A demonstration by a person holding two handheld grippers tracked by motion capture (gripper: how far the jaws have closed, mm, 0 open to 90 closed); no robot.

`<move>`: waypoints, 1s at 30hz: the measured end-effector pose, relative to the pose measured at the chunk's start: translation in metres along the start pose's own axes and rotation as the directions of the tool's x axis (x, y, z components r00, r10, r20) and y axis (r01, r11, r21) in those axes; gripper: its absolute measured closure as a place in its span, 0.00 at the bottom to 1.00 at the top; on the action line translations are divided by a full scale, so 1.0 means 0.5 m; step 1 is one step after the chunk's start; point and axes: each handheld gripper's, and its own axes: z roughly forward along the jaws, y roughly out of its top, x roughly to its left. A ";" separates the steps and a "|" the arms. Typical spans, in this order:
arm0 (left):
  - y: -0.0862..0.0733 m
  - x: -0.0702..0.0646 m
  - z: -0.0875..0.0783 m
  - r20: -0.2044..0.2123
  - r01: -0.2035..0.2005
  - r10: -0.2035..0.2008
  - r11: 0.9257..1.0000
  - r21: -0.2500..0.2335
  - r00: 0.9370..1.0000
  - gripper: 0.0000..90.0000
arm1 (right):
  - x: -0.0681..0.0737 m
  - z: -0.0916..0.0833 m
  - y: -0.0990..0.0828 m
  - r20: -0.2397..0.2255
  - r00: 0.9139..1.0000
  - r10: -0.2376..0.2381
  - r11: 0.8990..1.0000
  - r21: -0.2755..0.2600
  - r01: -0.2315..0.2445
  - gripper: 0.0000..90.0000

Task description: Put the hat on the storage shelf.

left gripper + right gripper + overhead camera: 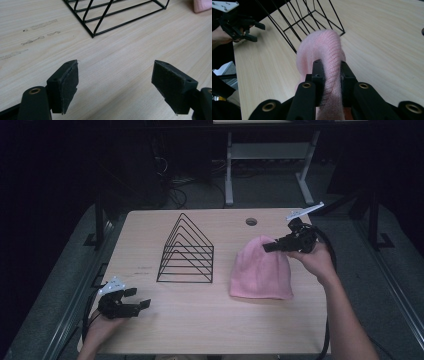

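A person seated at a pale wooden worktop [210, 320] pinches the crown of a pink knitted hat [261, 270] with the right claw [270, 246], its jaws pressed tight on a fold of the wool. The grip sits at the hat's far, narrow end, so the crown is raised while the wide brim rests flat on the wood toward the person; held this way, the hat would hang open-end down once lifted clear. In the right claw's own view the knit bulges up and over the two black jaws, a sign the fabric is bunched between them rather than merely touched.

The left claw [136, 299] waits near the worktop's near-left corner, well apart from the hat, its jaws spread wide with nothing but bare wood between them. It appears to be kept ready, perhaps to steady or open the brim.

Between the two hands stands a black wire rack [186, 251] of nested triangular frames, empty, just left of the hat. It looks the likely destination, though the pictures do not settle that.
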 end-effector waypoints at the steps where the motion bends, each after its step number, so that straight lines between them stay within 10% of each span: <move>1: 0.000 0.000 0.000 0.005 0.005 -0.005 1.000 -0.001 1.000 0.24 | 0.000 0.000 0.000 0.000 1.000 0.000 1.000 0.000 0.000 0.87; 30: 0.002 0.002 0.000 0.033 -0.010 0.009 1.000 0.021 0.999 0.24 | 0.044 -0.060 0.061 0.013 0.996 -0.092 0.994 -0.061 0.092 0.87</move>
